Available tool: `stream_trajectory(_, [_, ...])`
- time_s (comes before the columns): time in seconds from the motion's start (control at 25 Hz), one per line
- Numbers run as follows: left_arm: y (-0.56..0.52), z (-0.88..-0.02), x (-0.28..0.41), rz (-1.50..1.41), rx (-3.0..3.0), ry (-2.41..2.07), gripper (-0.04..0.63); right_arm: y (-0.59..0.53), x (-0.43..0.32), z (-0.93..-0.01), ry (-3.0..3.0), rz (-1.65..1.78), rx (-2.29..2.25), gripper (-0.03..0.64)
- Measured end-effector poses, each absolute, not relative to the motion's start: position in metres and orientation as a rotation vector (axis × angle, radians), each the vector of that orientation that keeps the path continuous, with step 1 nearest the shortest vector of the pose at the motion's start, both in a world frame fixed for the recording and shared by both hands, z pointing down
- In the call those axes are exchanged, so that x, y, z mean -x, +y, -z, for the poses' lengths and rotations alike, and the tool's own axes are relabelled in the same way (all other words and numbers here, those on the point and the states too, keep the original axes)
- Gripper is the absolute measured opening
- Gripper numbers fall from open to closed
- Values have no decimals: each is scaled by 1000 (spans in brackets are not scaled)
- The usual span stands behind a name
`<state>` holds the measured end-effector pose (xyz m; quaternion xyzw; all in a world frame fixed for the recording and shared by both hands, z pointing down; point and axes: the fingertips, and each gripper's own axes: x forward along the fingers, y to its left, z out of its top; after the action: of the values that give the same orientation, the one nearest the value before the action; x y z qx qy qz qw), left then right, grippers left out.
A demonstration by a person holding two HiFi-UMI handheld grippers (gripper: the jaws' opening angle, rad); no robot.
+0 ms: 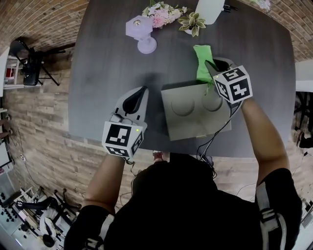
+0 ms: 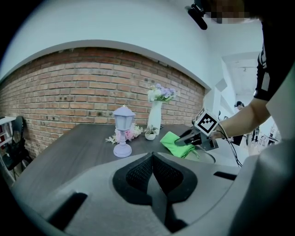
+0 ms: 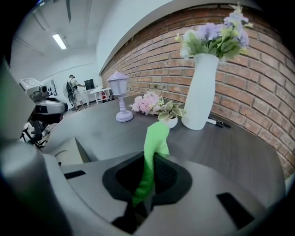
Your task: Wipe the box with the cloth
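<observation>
At far edge of box (image 1: 193,117), R gripper (image 1: 210,67) is clamping green cloth (image 1: 202,57) btwn its jaws; L gripper (image 1: 142,93), jaws together w/ nothing between, is pointing along table (image 1: 107,58) left of box.

vase (image 1: 209,10): cut off at head view's upper edge | box (image 1: 193,114): far right corner hidden under right hand-held gripper (image 1: 210,66) | cloth (image 3: 154,138): near end lost between that gripper's jaws | counter (image 1: 107,73): near edge partly behind person's head (image 1: 181,180)
</observation>
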<state>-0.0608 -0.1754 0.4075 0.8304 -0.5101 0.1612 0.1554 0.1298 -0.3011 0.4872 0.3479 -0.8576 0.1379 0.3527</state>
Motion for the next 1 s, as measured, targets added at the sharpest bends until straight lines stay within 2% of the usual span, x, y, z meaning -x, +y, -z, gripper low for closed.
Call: stream_trajectory(1.0, [-184,-406,9,-489,-2449,-1363,9,-298,-202,-490,-2174,-411,-1042,37])
